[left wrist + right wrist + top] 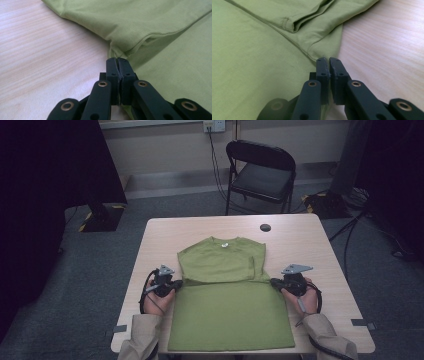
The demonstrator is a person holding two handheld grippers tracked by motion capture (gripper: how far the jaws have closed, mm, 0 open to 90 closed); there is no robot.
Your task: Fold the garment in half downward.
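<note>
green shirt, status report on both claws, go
Left claw shut on green shirt edge. Right claw shut on opposite edge. Sleeves folded in, nothing in the way.

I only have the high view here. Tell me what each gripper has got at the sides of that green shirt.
Observer: In the left gripper view, the left gripper is shut on the green shirt, pinching its edge just below the sleeve hem.
Operator: Now check the right one.
Observer: In the right gripper view, the right gripper is shut on the shirt's edge too, where the cloth meets the bare table.
Operator: Report the sleeve on that side.
Observer: The folded-in sleeve lies flat just beyond the jaws, its hem facing the camera in layers.
</note>
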